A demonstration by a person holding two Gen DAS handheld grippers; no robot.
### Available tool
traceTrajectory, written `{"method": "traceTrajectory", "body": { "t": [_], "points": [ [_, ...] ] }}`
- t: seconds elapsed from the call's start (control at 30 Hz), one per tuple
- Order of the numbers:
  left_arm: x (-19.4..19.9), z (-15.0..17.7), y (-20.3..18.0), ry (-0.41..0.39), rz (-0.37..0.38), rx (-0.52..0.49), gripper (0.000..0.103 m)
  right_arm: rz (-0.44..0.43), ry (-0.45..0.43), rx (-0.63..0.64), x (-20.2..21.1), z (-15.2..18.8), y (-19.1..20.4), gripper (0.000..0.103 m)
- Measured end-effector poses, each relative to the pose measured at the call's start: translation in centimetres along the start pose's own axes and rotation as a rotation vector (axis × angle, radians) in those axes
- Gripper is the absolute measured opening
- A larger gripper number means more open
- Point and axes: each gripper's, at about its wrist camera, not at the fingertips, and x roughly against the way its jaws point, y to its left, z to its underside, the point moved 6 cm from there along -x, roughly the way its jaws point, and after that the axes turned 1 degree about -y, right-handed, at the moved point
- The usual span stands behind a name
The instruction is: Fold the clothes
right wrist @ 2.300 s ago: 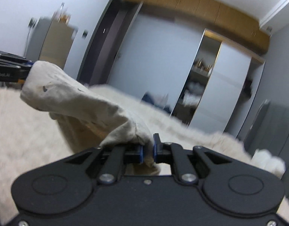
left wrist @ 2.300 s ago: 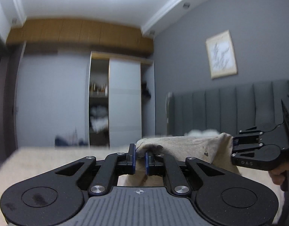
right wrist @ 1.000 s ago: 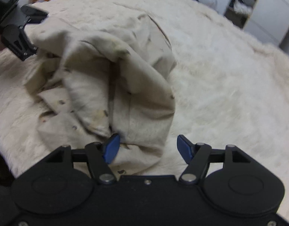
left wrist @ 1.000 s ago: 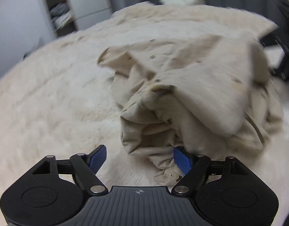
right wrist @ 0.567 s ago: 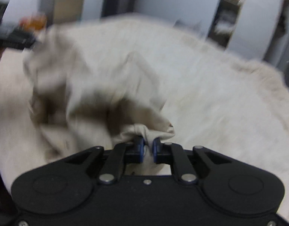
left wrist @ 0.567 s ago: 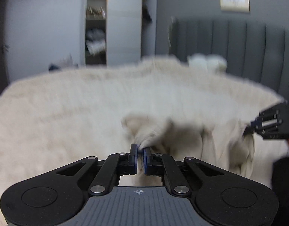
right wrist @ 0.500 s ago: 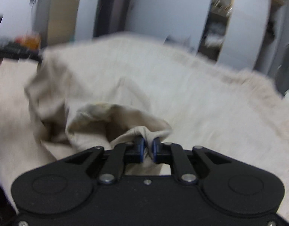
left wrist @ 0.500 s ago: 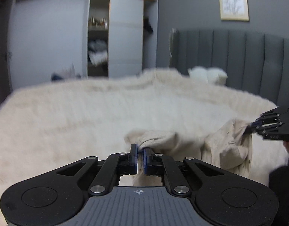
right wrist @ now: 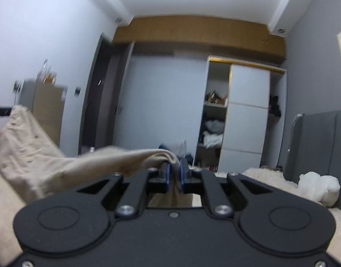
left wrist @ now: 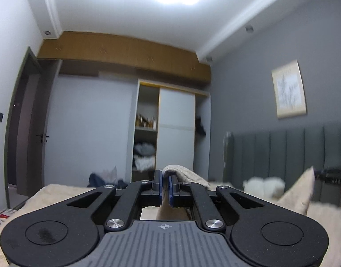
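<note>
We hold the crumpled beige cloth garment up in the air between our two tools, above the bed with the cream, fluffy cover. The left gripper has its blue-padded jaws drawn together on a fold of the fabric, which bulges out over the fingertips and drapes off to the right in the left wrist view. The right gripper is likewise clamped on another edge of the garment; from its jaws the cloth stretches away to the left in a sagging band and rises to a second bunched corner at the far left of the right wrist view. There a dark bar meets the cloth; it looks like the other gripper, but it is blurred and we cannot tell more.

In the left wrist view a pointed tip of the same fabric stands up at the right edge, touching the black front of the right gripper seen from the side.

Both grippers point roughly level into the room. Ahead stands a white wardrobe with one sliding door open, its shelves stacked with folded items. A grey padded headboard runs along the right wall under a framed pale picture. A white fluffy cushion lies by the headboard.
</note>
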Motion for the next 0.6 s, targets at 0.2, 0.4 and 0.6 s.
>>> {"method": "traceTrajectory", "body": {
  "t": [0.2,0.4,0.6],
  "points": [
    [-5.6,6.7,1.7,0.207,-0.088,0.010,0.004,0.036,0.161,-0.006,-6.3,4.2,-2.0,0.008],
    [-13.9,23.2,3.9,0.618,-0.168,0.013,0.006,0.056,0.499,0.019,-15.1,16.9,-2.4,0.009],
    [-14.9,30.0,5.0,0.754,-0.163,-0.065,0.035,0.062,0.763,0.112,-19.0,26.6,-1.5,0.019]
  ]
}}
